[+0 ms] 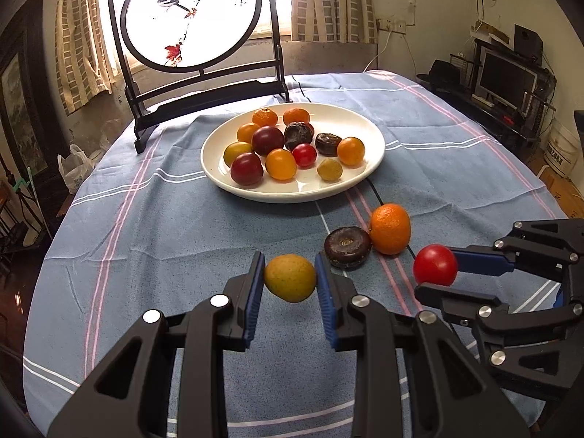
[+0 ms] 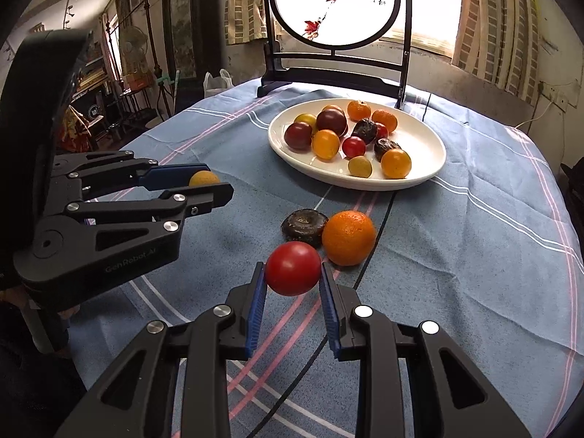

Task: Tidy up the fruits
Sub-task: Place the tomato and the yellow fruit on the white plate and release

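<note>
Glossy ceramic plate point(image 1: 368, 168); matt creased cloth tablecloth point(image 1: 153, 226).

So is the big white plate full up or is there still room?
Still room. The white plate holds about a dozen small fruits clustered in its middle and left, with bare white showing along its right side and front edge.

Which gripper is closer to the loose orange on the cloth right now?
Right. The right gripper, shut on a red tomato, sits just short of the orange. The left gripper, holding a yellow-green fruit, is farther off to the left, past the dark brown fruit.
</note>
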The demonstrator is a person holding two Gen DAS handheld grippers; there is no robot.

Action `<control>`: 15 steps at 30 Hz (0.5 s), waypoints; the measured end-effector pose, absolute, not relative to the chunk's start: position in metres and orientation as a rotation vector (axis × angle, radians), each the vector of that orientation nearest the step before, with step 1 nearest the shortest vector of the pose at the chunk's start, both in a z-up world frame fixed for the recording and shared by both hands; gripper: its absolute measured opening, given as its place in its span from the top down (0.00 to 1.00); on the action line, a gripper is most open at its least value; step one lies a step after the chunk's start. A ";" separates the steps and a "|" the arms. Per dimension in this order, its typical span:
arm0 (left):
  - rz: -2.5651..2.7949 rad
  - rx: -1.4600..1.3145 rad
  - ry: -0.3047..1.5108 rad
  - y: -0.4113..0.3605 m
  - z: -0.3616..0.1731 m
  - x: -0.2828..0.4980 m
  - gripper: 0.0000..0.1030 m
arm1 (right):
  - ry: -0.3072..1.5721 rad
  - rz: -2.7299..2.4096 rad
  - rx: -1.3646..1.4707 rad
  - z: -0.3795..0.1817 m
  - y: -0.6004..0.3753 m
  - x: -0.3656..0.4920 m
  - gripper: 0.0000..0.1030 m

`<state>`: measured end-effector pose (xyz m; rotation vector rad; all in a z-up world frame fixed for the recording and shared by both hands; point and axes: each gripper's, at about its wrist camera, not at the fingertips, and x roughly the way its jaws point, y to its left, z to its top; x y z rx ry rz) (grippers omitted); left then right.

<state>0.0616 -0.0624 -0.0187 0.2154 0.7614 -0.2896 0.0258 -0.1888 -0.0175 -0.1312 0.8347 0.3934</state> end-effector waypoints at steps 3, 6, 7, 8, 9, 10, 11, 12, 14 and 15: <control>-0.289 0.223 0.764 -0.064 -0.019 0.069 0.73 | 0.843 0.397 -0.129 -0.020 -0.188 0.031 0.72; -0.280 0.241 0.760 -0.068 -0.017 0.079 0.73 | 0.831 0.395 -0.122 -0.016 -0.189 0.039 0.72; -0.274 0.243 0.754 -0.069 -0.015 0.083 0.73 | 0.824 0.394 -0.120 -0.013 -0.189 0.042 0.72; -0.271 0.243 0.749 -0.070 -0.012 0.087 0.73 | 0.818 0.394 -0.118 -0.010 -0.190 0.045 0.72; -0.269 0.244 0.742 -0.071 -0.009 0.091 0.73 | 0.812 0.393 -0.116 -0.007 -0.191 0.048 0.72; -0.263 0.246 0.734 -0.072 -0.006 0.095 0.73 | 0.808 0.392 -0.113 -0.005 -0.191 0.051 0.71; -0.258 0.247 0.727 -0.073 -0.003 0.099 0.73 | 0.803 0.392 -0.111 -0.002 -0.192 0.054 0.71; -0.255 0.247 0.724 -0.074 -0.001 0.104 0.73 | 0.799 0.392 -0.110 -0.001 -0.192 0.057 0.71; -0.249 0.248 0.719 -0.075 0.002 0.112 0.73 | 0.794 0.390 -0.108 0.002 -0.193 0.063 0.71; -0.246 0.249 0.717 -0.076 0.003 0.115 0.73 | 0.791 0.390 -0.104 0.003 -0.193 0.066 0.71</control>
